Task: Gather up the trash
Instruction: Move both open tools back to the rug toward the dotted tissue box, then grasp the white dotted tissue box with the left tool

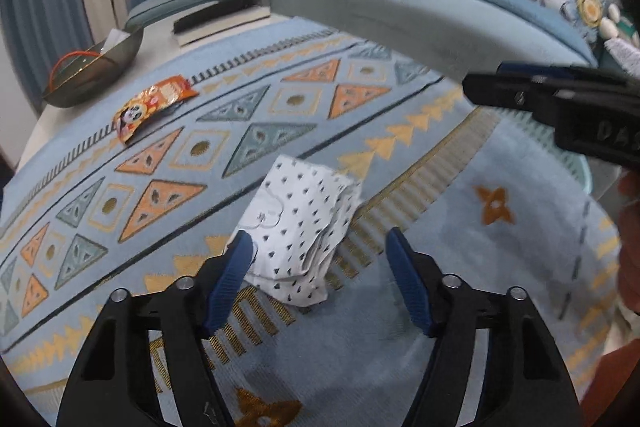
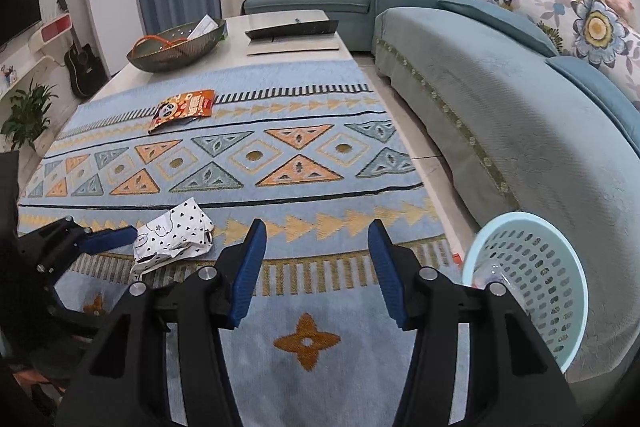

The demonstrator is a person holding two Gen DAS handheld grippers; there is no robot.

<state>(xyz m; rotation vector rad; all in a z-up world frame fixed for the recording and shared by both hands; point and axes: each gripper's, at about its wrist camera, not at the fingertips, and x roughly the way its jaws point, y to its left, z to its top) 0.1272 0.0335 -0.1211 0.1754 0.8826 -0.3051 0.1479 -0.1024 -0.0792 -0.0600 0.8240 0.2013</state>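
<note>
A crumpled white paper bag with black dots (image 1: 300, 231) lies on the blue patterned rug (image 1: 500, 267). My left gripper (image 1: 320, 255) is open, its blue fingers on either side of the bag's near end. The bag also shows in the right wrist view (image 2: 174, 237), with the left gripper (image 2: 100, 241) beside it. An orange snack wrapper with a panda (image 1: 150, 107) lies farther off on the rug (image 2: 182, 109). My right gripper (image 2: 318, 263) is open and empty above the rug. A light blue plastic basket (image 2: 532, 287) stands to its right.
A teal sofa (image 2: 500, 87) with floral cushions runs along the right. A low white table (image 2: 240, 61) beyond the rug holds a dark bowl (image 2: 176, 47) and a flat book (image 2: 292, 27). A guitar (image 2: 82, 67) and plant (image 2: 28, 115) stand at far left.
</note>
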